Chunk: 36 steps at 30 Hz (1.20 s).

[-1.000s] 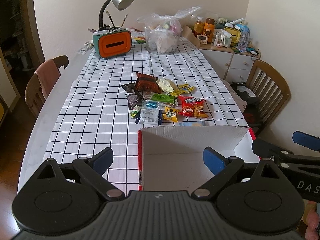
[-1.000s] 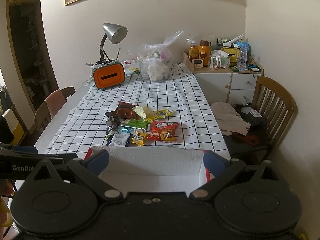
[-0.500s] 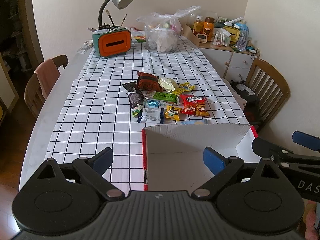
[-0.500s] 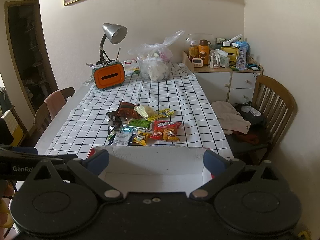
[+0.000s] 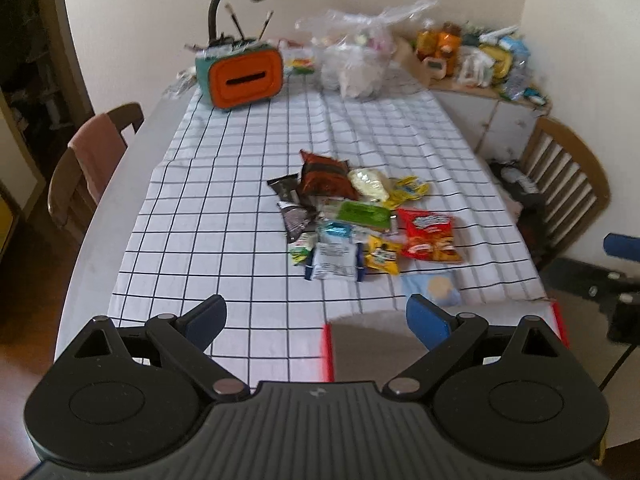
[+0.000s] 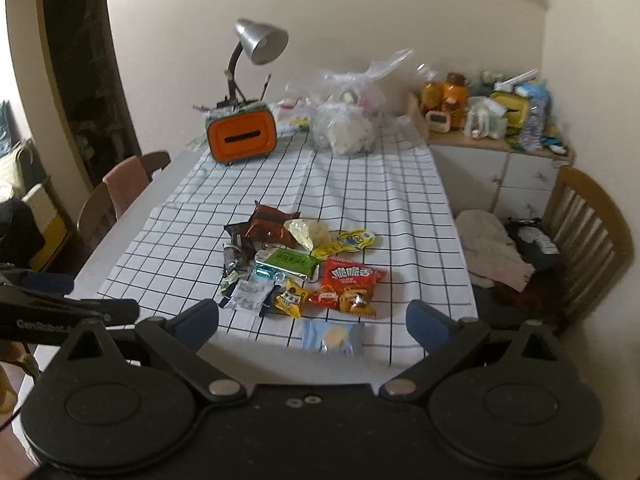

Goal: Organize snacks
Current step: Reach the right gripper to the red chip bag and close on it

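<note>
**Snacks not yet sorted, both tools released**

While the left wrist view is blurred, the snack pile can be made out lying loose on the checked tablecloth, none of it gathered. A white box with a red edge is seen at the near table edge, just beyond the left gripper, whose jaws are spread wide with nothing between them. No packet is seen inside it, so the sorting is judged barely begun. Crinkled foil and glossy plastic sachets are shown, flat and pillow-shaped.

From the right wrist view, the same heap is shown: a red bag, a green bar, and a pale blue packet set nearest. The right gripper is likewise held spread and unloaded
</note>
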Tool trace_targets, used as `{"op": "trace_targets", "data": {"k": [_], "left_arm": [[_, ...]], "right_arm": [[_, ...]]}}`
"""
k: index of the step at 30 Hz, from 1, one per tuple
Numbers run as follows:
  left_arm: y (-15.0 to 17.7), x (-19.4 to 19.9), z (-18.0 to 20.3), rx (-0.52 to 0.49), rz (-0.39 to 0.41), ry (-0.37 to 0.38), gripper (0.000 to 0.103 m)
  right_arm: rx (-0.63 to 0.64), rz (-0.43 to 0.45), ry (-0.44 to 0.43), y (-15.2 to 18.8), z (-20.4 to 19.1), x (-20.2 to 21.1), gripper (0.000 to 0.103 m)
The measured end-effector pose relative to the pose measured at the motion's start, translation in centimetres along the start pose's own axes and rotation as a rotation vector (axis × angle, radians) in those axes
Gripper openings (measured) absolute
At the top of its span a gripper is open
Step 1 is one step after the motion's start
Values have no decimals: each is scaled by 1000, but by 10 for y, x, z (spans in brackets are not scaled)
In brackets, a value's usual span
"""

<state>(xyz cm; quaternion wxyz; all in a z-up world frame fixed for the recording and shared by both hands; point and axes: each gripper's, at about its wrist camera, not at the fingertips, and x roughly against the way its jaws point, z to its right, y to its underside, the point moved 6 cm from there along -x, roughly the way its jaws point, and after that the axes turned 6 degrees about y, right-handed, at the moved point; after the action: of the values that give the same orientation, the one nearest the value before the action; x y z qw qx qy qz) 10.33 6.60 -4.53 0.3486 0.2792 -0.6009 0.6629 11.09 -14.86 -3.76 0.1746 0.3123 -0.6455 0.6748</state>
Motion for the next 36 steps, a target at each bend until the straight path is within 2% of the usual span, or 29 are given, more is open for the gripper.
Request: {"op": "trace_targets", "data": {"k": [4,10,13,22,26,33,34,36], "left_arm": [[-18,-29,-8,13,-45,-12,97],[-39,-78,-9,45,-149,17,97],[-48,-101,-7,50,-184,8,97],[-57,-171,-2,72,-318,2,97],[-58,-202,-7,138,-386,13,97],[-54,-242,-9,149,-475,13,96],[-53,-246,-9,147,-483,14,95],[-50,-254,-6,146,-509,17,85]], "right_arm": [[5,-71,-18,-15,10,-43,99],[-57,-210,-40,-27,28,-108,96],[-75,-262,-34,-30,36,-135,95],[-153,-406,-16,-32,52,-212,92],[-188,-465,1,-28,53,-241,90],[-170,-518,18,-20,43,-271,88],[-171,-522,19,-19,43,-275,88],[-171,-539,22,-15,42,-280,87]]}}
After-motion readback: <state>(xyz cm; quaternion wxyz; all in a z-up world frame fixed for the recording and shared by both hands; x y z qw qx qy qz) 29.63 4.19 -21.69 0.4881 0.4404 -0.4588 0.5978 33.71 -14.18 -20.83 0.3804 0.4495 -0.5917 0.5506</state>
